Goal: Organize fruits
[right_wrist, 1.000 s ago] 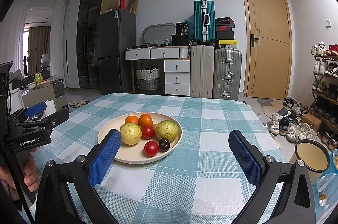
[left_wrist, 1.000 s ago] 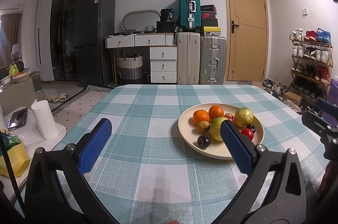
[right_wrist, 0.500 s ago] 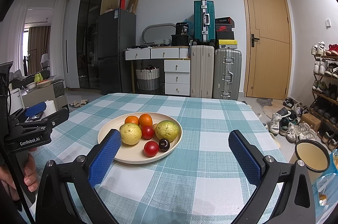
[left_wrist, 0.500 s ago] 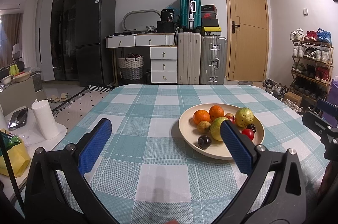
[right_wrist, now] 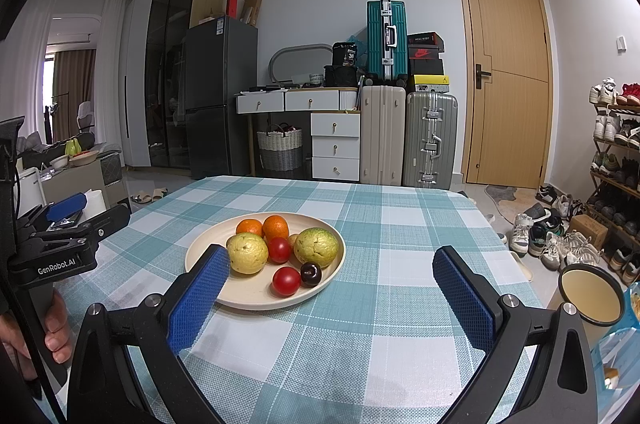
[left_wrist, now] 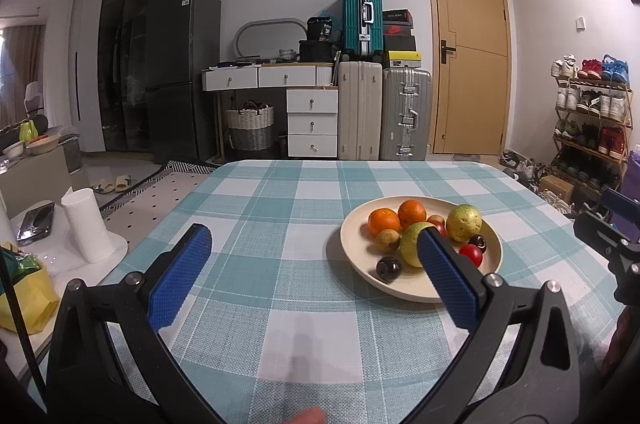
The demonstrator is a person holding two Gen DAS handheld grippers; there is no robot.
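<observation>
Two empty grippers held low over a checked table, a plate of fruit ahead.

Nearest, the left gripper (left_wrist: 312,272) and right gripper (right_wrist: 332,294) both gape wide, holding nothing. Beyond them the plate (right_wrist: 200,256) lies ahead-right of the left jaws and ahead-left of the right; which is nearer is unclear. Its round fruits, tomato (right_wrist: 286,281) foremost, show no long axis.

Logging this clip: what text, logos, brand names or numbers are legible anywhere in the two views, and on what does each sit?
"GenRobot.AI": white lettering on the side of the left gripper, seen from the right wrist view.
"36": on the black bag on the desk.
Nike swoosh, no words readable: on the red and black shoebox.
Blue sticker on the fridge: too small to read.
Yellow shoebox: logo too small to read.
</observation>
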